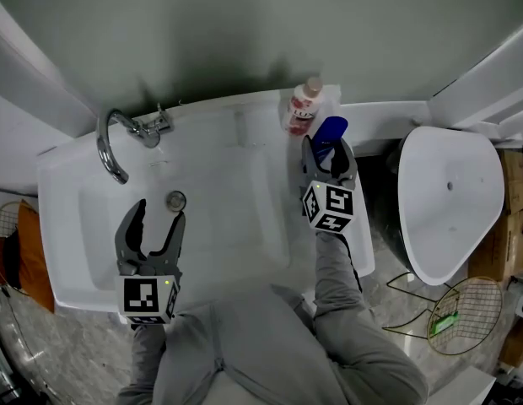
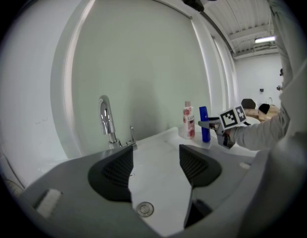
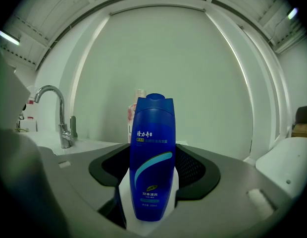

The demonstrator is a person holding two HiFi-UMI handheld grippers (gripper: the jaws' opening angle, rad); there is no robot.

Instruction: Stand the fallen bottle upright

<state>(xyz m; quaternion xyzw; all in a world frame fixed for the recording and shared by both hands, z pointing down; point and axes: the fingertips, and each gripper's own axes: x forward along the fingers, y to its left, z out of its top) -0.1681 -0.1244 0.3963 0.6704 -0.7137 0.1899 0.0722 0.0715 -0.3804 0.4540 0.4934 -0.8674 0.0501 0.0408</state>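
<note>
Right gripper (image 3: 152, 175) jaws tight on upright bottle (image 3: 152, 143)

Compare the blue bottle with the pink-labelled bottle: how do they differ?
The blue bottle is solid dark blue; the pink-labelled bottle is pale with a pink label. The blue bottle is gripped in the right claw; the pink-labelled bottle stands free behind it. Both are upright.

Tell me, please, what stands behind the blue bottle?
A pink bottle stands behind the blue bottle, by the wall; in the right gripper view most of it is covered.
</note>
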